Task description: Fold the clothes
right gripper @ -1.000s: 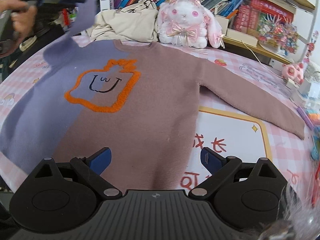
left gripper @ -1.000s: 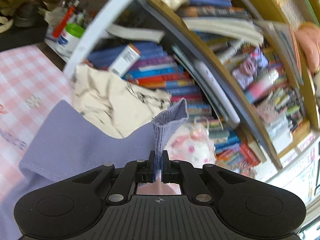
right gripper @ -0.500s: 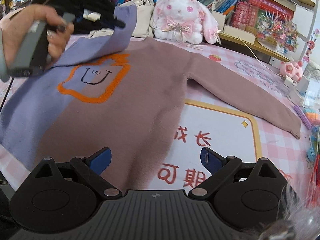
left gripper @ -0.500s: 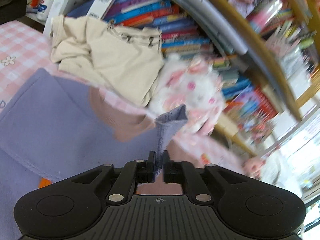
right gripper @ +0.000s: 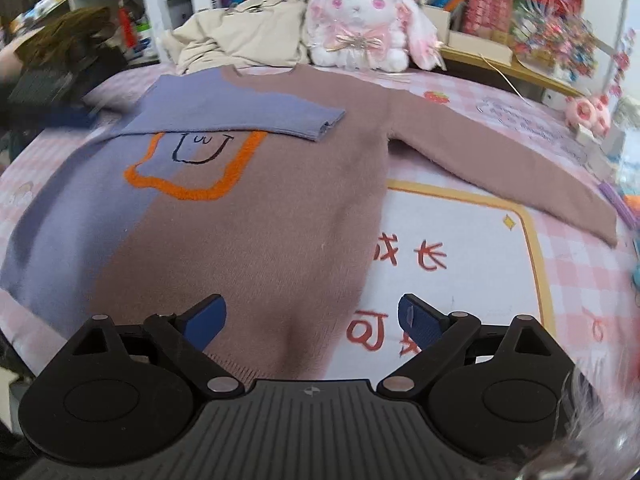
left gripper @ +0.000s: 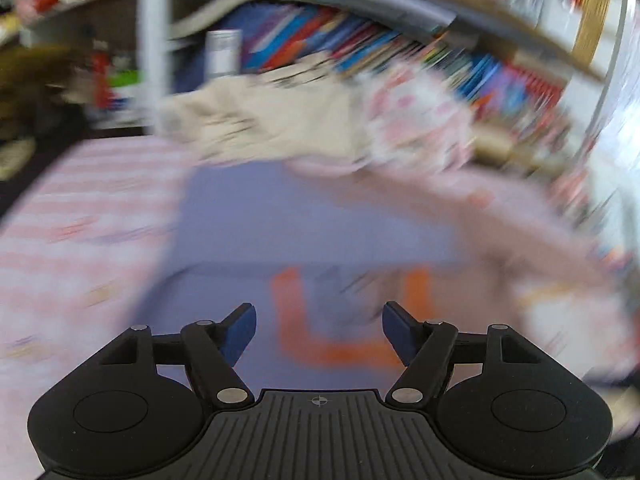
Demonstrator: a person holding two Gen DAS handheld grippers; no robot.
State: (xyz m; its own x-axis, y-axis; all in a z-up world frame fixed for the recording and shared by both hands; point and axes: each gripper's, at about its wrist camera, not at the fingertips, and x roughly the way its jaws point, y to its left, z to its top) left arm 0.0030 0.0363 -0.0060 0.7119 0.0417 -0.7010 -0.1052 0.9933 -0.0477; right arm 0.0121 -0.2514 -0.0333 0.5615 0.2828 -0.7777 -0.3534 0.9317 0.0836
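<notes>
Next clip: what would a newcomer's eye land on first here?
The purple-and-brown sweater spread across the pink checked bed, its purple sleeve folded over the chest above an orange-outlined smiley patch. Behind the collar sits a white plush bunny. Both tools, left and right, are open and empty.

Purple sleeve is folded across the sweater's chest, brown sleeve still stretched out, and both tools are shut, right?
Not quite: both tools are open. The left tool and right tool show spread fingers in their wrist views. The purple sleeve lies folded across the sweater; the brown sleeve is stretched out.
</notes>
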